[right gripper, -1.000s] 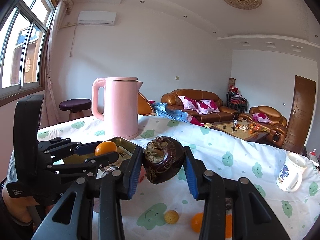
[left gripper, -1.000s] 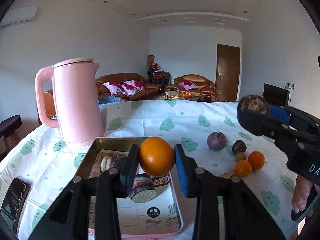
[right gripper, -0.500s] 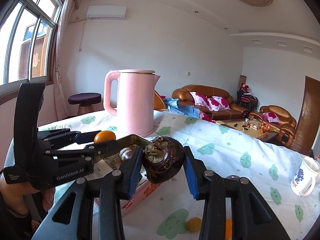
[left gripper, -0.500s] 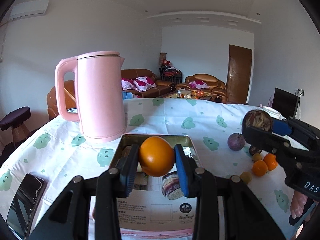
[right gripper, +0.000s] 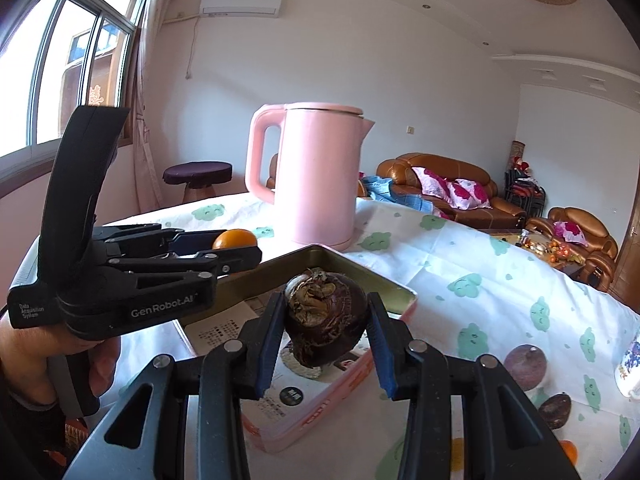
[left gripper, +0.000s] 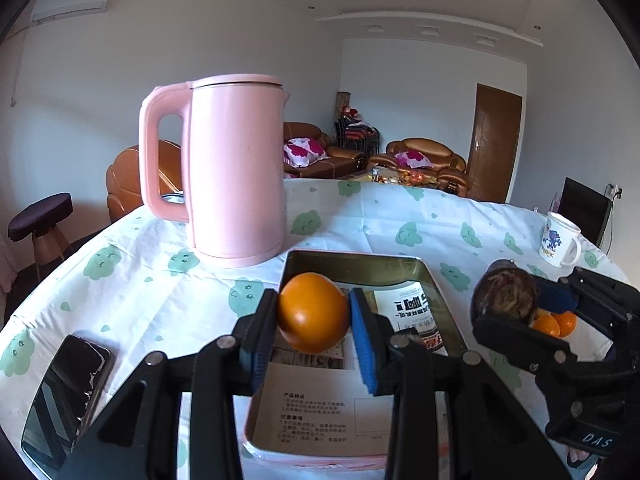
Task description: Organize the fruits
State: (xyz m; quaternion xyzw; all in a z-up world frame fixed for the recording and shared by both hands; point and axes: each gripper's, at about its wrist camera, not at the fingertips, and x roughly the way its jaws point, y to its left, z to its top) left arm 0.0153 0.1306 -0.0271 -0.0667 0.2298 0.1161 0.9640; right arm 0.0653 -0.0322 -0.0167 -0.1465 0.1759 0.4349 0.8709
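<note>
My left gripper point(left gripper: 314, 318) is shut on an orange point(left gripper: 313, 312) and holds it above the open metal tin point(left gripper: 362, 264). In the right wrist view the same gripper point(right gripper: 240, 246) comes in from the left with the orange point(right gripper: 234, 239) at its tip. My right gripper point(right gripper: 326, 330) is shut on a dark purple wrinkled fruit point(right gripper: 325, 316), held over the tin point(right gripper: 352, 266). From the left wrist view that fruit point(left gripper: 505, 296) sits just right of the tin. A printed leaflet point(left gripper: 332, 412) lines the tin's bottom.
A pink kettle point(left gripper: 232, 168) stands right behind the tin. A phone point(left gripper: 66, 396) lies at the front left. A mug point(left gripper: 560, 238) is at the far right. Loose oranges point(left gripper: 554, 324), a purple round fruit point(right gripper: 525, 366) and a dark fruit point(right gripper: 555, 410) lie right of the tin.
Both grippers have moved leftwards, the kettle and tin shifting right in both views. Each still holds its fruit, the tin now right under both.
</note>
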